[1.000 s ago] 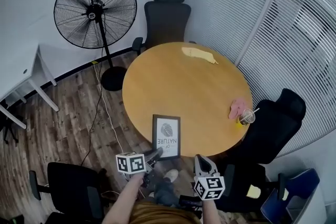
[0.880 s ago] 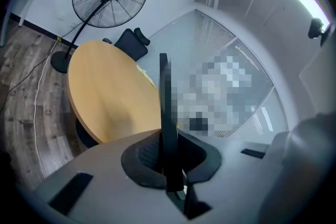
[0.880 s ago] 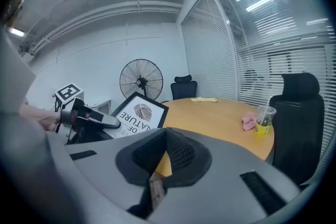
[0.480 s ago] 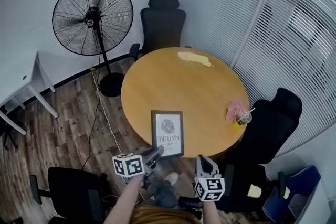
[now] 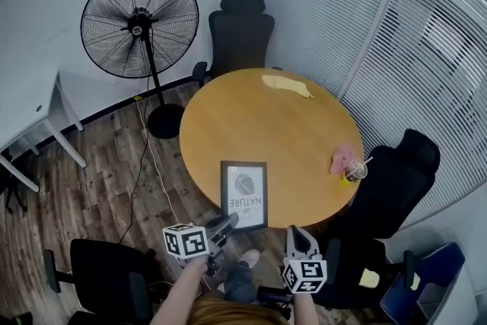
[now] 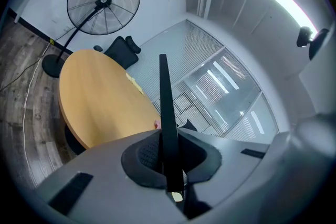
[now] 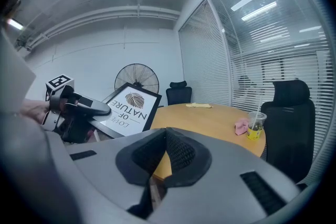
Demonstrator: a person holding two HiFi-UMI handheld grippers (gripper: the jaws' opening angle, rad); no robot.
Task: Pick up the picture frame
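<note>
Plainly, the picture frame is in the grasp of the left gripper. In the left gripper view its black edge rises edge-on from between the pads, which are clenched on it with no gap showing. All but that near corner reaches out beyond the fingertips, print side up and tilted, over the near rim of the round table. Whether its far edge touches the wood I can't tell, though the right gripper view suggests it hangs free. The right gripper hovers just to the right of the held corner, jaws closed together on nothing.

The risk, as I judge it, is leverage. A narrow bite at one end of a long, flat frame lets the weight beyond the fingers swing it round in the pads or slide it out. A dip would also knock the far edge against the table rim.

Out past the fingertips and to the right, a drink cup with a straw and a pink cloth sit at the table's edge, well apart from the frame. A yellow cloth lies at the far side. A standing fan and black office chairs ring the table, none of them near the frame.
</note>
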